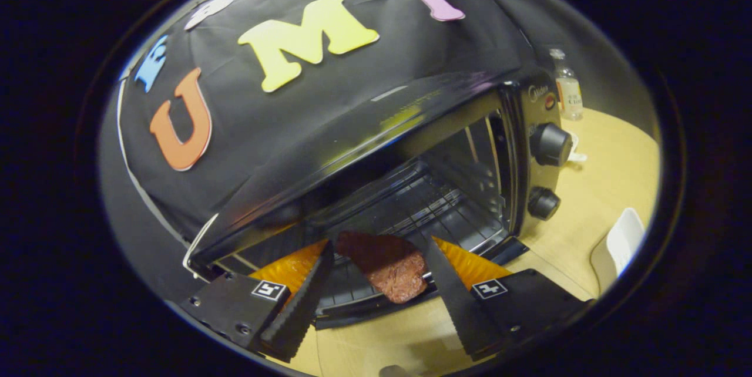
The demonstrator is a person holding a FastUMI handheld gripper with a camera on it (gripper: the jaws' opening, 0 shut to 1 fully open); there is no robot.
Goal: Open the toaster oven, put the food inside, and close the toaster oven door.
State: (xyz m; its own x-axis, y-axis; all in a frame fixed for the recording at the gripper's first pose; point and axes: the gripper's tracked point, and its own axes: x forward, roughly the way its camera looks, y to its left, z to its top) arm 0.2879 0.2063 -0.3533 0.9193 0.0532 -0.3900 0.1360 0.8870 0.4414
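Looking forward along the gripper (376, 283), the view tilts toward a black toaster oven (376, 148) on a pale wooden table (605, 189). The oven's door is open, showing a dark cavity with a wire rack (423, 206). A reddish-brown slab of food (388, 265) lies at the front of the rack, partly over the oven's front edge, between the two black fingers (296, 303). The jaws stand open, wide apart on either side of the food, touching nothing that can be seen. Orange parts of the gripper show behind each finger. Two black knobs (549, 145) sit on the oven's front panel beside the cavity. Beyond the oven stands a small clear bottle (568, 86). A white object (620, 245) lies near the table's edge; what it is cannot be told.
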